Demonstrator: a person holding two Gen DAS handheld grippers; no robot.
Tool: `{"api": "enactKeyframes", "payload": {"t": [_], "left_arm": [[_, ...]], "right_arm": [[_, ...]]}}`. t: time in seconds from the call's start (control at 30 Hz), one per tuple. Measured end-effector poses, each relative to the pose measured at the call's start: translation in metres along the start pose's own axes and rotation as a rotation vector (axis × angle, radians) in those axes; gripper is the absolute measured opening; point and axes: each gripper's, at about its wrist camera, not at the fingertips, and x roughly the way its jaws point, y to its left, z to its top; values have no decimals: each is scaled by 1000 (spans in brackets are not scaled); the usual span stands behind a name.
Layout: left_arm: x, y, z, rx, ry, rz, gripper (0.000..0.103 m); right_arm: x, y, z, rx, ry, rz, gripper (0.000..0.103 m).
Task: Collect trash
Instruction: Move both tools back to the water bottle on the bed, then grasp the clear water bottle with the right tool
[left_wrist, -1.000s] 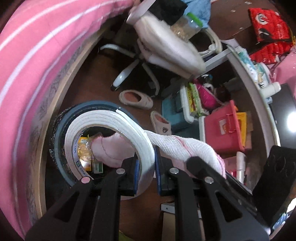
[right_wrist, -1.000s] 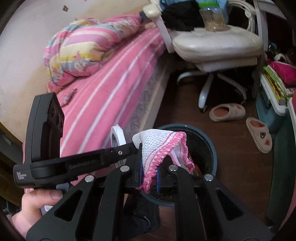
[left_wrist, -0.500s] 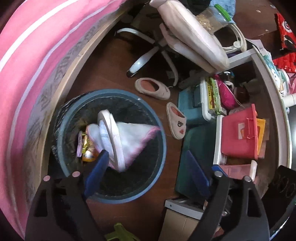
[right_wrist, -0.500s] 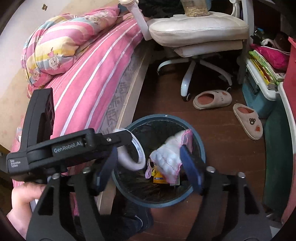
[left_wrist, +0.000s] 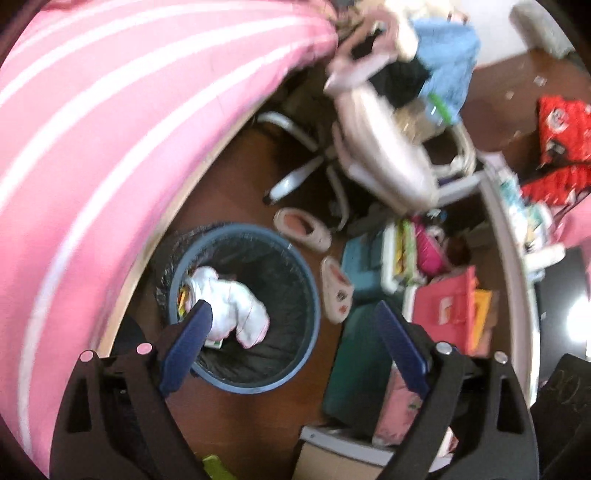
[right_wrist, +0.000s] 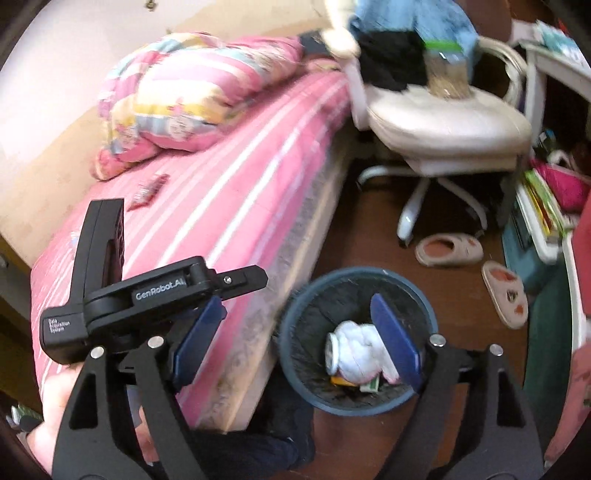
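Note:
A round bin with a blue rim (left_wrist: 311, 295) and a black liner stands on the brown floor beside the bed. In it lies a white and pink cloth (left_wrist: 232, 310) on some colourful wrappers. My left gripper (left_wrist: 291, 310) hovers above the bin, its jaws opening wide with nothing between them. In the right wrist view the bin's rim (right_wrist: 291, 332) sits low at centre, holding the cloth (right_wrist: 360, 349) and a white tape roll (right_wrist: 331, 350). My right gripper (right_wrist: 297, 304) is also opening above it with no object held.
A pink striped bed (right_wrist: 229, 192) with a rolled quilt (right_wrist: 192, 92) runs along the left. A white office chair (right_wrist: 447, 129) loaded with clothes and a jar stands behind the bin. Two slippers (right_wrist: 448, 249) lie on the floor; storage boxes (left_wrist: 447, 306) and a desk crowd the right.
Both grippers were shut, the left on the tape roll and the right on the cloth. Both have opened, the items have dropped into the bin, and both grippers have risen and drawn back.

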Motion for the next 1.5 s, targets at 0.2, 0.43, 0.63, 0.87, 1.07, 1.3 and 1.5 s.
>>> {"api": "enactKeyframes", "payload": {"t": [0.2,0.43,0.63,0.87,1.07,1.3,1.5], "left_arm": [[-88,10,6,0,-179,-59,88],[-205,86,14,-51,-339,9,89],[-289,194,26,-213,-472,27,89],[-313,285,69,-281,-502,-2,89],[-297,336,109,-392,-464,-93,89],[-277,368,151,-411,-395,-142,89],[-270,372,172,-370,-363,-174,89]], "right_arm": [[-31,57,21,-61,-96,77,86],[-22,152,52,-145,-125,236,91],[42,258,57,-248,-112,371,92],[120,356,39,-443,-117,459,92],[177,405,44,-469,-16,545,92],[227,447,46,-509,85,573,92],[259,461,38,-553,156,604,92]]}}
